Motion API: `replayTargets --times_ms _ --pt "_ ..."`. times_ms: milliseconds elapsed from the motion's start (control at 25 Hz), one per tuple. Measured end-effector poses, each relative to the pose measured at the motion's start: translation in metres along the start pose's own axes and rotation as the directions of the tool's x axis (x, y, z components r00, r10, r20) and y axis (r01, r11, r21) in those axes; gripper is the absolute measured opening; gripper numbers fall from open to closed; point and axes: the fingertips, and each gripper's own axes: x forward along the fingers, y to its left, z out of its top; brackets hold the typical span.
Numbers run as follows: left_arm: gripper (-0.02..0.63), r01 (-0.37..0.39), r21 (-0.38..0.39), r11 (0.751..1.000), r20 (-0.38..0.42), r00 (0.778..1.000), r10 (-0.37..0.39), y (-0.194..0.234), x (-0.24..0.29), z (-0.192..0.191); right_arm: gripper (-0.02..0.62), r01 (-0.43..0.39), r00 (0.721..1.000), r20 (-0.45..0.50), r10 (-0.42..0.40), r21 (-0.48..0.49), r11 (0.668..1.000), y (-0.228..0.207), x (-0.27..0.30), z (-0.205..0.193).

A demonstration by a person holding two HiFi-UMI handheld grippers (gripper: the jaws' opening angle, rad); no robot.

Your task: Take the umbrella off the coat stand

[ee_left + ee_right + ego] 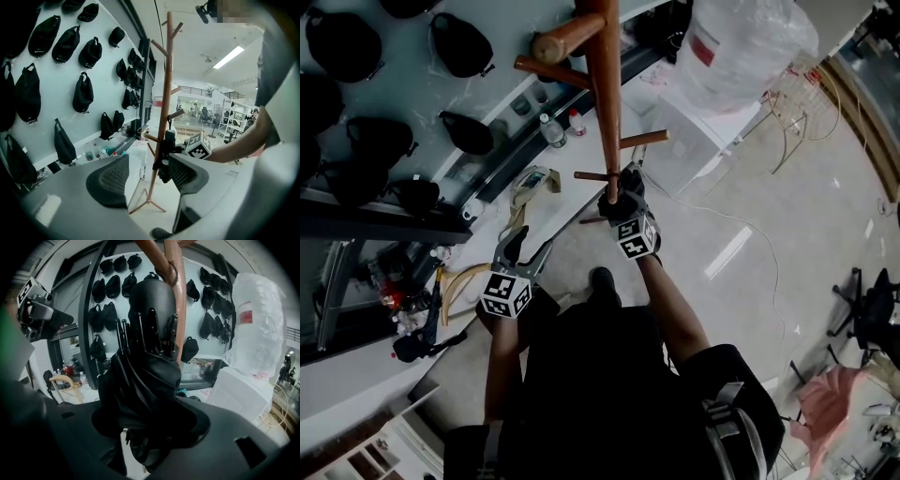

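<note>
Umbrella [150, 357], black and folded shut, hangs close against the pole of the wooden coat stand [176, 254]. A thin loop [173, 275] at its top seems to sit round 1 upward-slanting peg [150, 251]. My right gripper [150, 427] has its 2 jaws closed on the lower folds of the umbrella, which bunch between the pads and fill most of the right gripper view. From the head view the same gripper [623, 192] is pressed up to the stand's pole [605, 94], with its marker cube just below on my forearm.

My left gripper [147, 176] is held lower and well apart from the stand. Its 2 jaws are spread wide with nothing between them, and they point toward the pole [166, 93] from a distance. In the head view it [517, 242] sits to the left of my right arm, over the pale floor [750, 244].

Behind the stand, many black bags [83, 91] hang in rows on a light wall [56, 93]. On the far side of the stand is a white wrapped bundle [255, 329].
</note>
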Motion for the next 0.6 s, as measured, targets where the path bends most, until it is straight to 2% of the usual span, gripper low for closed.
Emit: replayTargets --times_ms 600 --pt "0.262 -0.018 -0.031 0.999 0.025 0.999 0.019 -0.019 0.005 0.011 0.245 -0.040 0.999 0.003 0.040 -0.059 0.997 0.004 -0.015 0.009"
